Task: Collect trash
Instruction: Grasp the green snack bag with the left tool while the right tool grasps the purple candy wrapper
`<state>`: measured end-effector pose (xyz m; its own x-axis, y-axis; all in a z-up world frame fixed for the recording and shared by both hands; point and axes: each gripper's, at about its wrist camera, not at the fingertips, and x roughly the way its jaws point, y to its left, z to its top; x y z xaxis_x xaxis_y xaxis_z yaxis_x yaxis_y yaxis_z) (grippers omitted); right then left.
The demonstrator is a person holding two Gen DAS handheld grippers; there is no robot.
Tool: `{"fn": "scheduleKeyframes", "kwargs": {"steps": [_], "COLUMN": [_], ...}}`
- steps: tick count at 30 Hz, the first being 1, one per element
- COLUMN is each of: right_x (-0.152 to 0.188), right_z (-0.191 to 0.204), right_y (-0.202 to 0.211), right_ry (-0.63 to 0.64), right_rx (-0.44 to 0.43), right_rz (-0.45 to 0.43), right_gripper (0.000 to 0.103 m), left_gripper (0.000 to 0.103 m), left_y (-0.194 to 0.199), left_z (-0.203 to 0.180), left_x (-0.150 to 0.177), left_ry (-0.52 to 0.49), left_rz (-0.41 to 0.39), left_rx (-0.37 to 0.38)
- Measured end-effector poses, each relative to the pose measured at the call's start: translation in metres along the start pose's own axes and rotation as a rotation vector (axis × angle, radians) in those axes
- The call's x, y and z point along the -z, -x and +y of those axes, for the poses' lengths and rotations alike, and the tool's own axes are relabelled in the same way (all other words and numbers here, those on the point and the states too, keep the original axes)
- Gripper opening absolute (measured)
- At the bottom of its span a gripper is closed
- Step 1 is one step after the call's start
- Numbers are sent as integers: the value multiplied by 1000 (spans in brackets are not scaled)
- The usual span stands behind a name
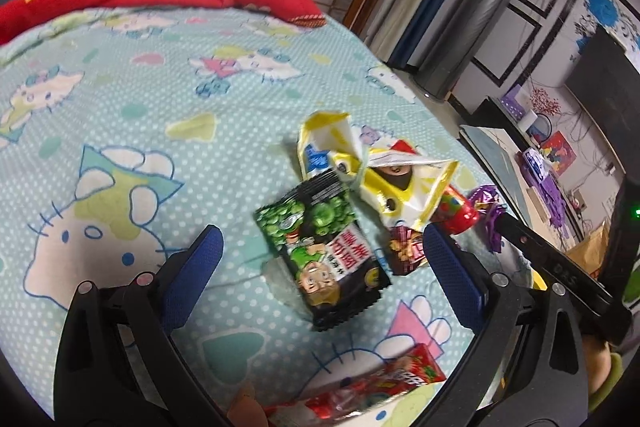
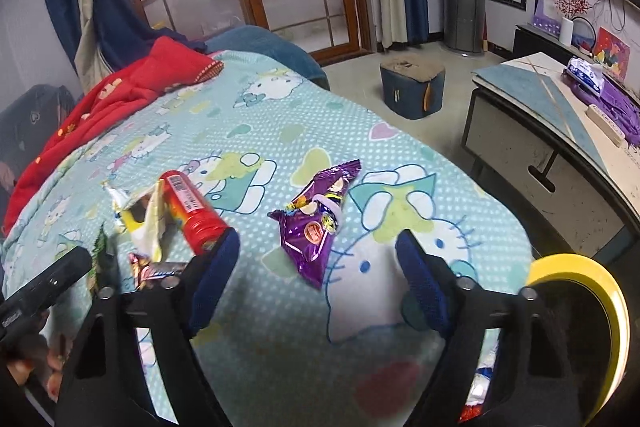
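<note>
Snack trash lies on a pale blue cartoon-print bed sheet [image 1: 120, 99]. My left gripper [image 1: 325, 251] is open just above a black-and-green snack packet [image 1: 320, 251], which lies between its blue pads without touching them. Beyond it are a crumpled yellow-white wrapper [image 1: 372, 167], a red tube [image 1: 460, 213], a small brown wrapper [image 1: 406, 251] and a purple wrapper [image 1: 490, 211]. A red wrapper [image 1: 360, 387] lies near the bottom edge. My right gripper [image 2: 318, 259] is open, with the purple wrapper [image 2: 320, 223] lying between its fingertips, untouched. The red tube [image 2: 192, 207] lies left of it.
A red quilt [image 2: 120, 95] is bunched at the bed's far end. A yellow-rimmed bin [image 2: 580, 327] sits by the right gripper at the lower right. Past the bed edge stand a low cabinet [image 2: 540, 155], a blue stool [image 2: 412, 87] and a silver column [image 1: 468, 27].
</note>
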<state>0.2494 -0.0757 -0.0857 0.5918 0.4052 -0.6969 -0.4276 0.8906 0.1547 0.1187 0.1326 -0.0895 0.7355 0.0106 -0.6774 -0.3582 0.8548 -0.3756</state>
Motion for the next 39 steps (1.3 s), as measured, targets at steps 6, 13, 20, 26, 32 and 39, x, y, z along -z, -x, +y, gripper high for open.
{"fn": "scheduleKeyframes", "kwargs": {"steps": [6,13,20,26,32,39], "right_x": [1,11,25,33,36,35], "right_z": [-6,-14,-16,-7,4,6], "right_y": [-21,-14,1,12,22,40], "right_ry": [-40,-61,-44,-10,24,43], "right_rx": [6,26,39,15,-9,-19], "right_rz": [37,-3,-33,-34,-35,-52], "right_gripper": [47,24,22,22,22,22], "left_gripper": [83,57,32,19,13,12], "left_y": [-4,-3,-4,-5,1,20], "left_z": [1,2,-1,0,-4,-13], "left_x": [3,5,5,4,4,0], "left_ry": [0,-2,-13,-17,-25,-49], "left_rz": [23,29,38,51,40,-9], "left_rx": [-9,-2,14,50,82,120]}}
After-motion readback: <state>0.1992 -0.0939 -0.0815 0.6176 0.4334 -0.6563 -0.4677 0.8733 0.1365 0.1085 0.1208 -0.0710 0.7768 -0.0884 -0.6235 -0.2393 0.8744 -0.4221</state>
